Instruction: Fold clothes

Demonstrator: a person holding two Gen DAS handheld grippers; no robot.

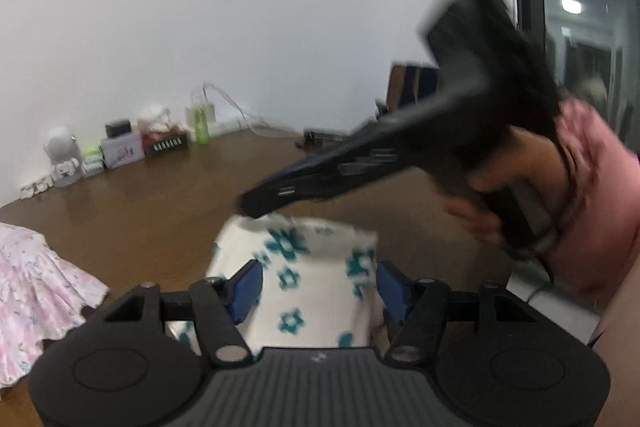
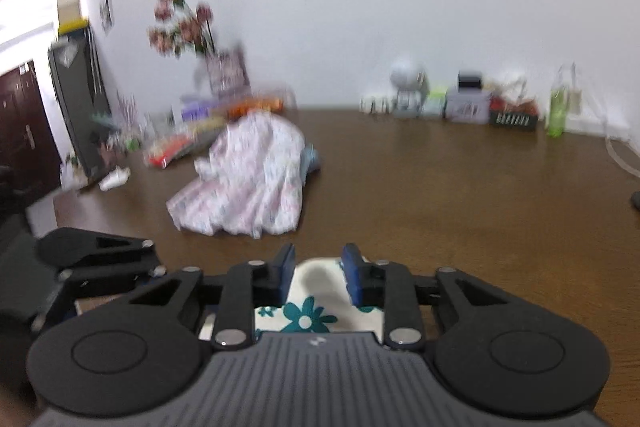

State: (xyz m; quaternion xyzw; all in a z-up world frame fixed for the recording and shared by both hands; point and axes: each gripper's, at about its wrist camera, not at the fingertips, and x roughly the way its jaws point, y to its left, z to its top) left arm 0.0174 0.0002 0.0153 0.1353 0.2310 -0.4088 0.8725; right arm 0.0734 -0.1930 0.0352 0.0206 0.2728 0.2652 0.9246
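A white cloth with teal flowers (image 1: 304,279) lies folded on the brown table (image 1: 140,211). My left gripper (image 1: 318,281) is open, its blue pads on either side of the cloth. My right gripper (image 1: 248,207) comes in from the right, tips at the cloth's far edge. In the right wrist view my right gripper (image 2: 318,273) is partly open over the same cloth (image 2: 304,315), pads apart. My left gripper (image 2: 96,251) shows at the left.
A pink floral dress (image 2: 248,179) lies heaped on the table, also at the left in the left wrist view (image 1: 36,291). Small boxes, a white figurine (image 2: 406,87) and a green bottle (image 2: 557,111) line the wall. Flowers and clutter stand far left.
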